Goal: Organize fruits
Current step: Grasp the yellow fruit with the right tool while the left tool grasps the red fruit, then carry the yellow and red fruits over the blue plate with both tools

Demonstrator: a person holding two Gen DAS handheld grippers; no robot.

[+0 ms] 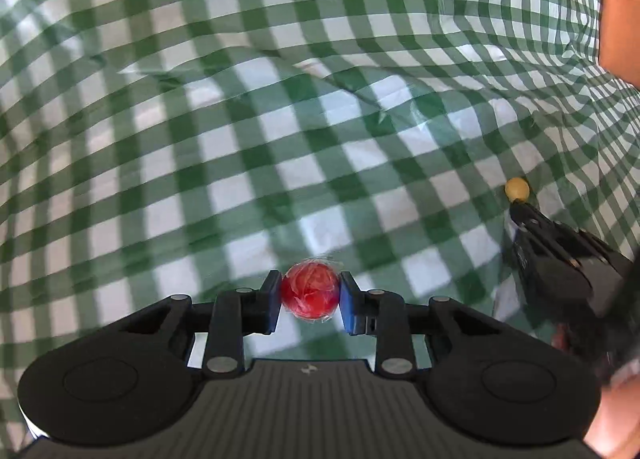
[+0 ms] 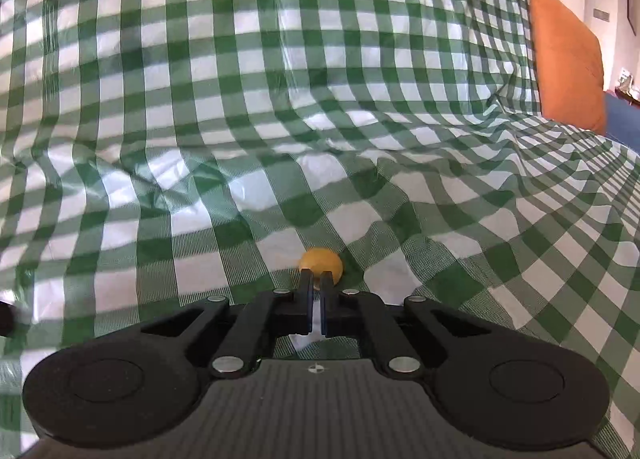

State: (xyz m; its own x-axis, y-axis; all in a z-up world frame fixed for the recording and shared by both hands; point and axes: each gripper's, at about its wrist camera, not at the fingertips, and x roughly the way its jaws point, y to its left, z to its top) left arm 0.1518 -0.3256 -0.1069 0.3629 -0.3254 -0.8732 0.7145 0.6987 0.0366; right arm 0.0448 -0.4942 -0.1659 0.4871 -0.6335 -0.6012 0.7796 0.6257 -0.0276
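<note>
Gripping: left claw point(image 1: 310, 296) clamped on a red fruit point(image 1: 309, 291), one blue-faced pad pressed to each side of it.
Red fruit: round, glossy, wrapped in clear crinkled film; held between the pads, above the checked cloth point(image 1: 280, 119) in the left wrist view; contact with the cloth below cannot be told.
Right claw: point(image 2: 316, 279) drawn almost fully together, only a thin slit between the fingers, nothing between them; tips just in front of and overlapping a yellow fruit point(image 2: 321, 260) in its own view.
Right claw from the left wrist view: point(image 1: 520, 206) dark body reaching in from the lower right, tips pointing at the yellow fruit point(image 1: 517, 188); touching or just short of it cannot be told.
Yellow fruit: small, round, resting on the cloth, well to the right of the red fruit.
Cloth: green and white check, wrinkled, with raised folds behind both fruits; surface beneath it hidden.
Orange cushion: point(image 2: 568, 55) upright at the far right edge of the cloth, well apart from both fruits; seen as an orange strip point(image 1: 620, 19) in the left wrist view.
</note>
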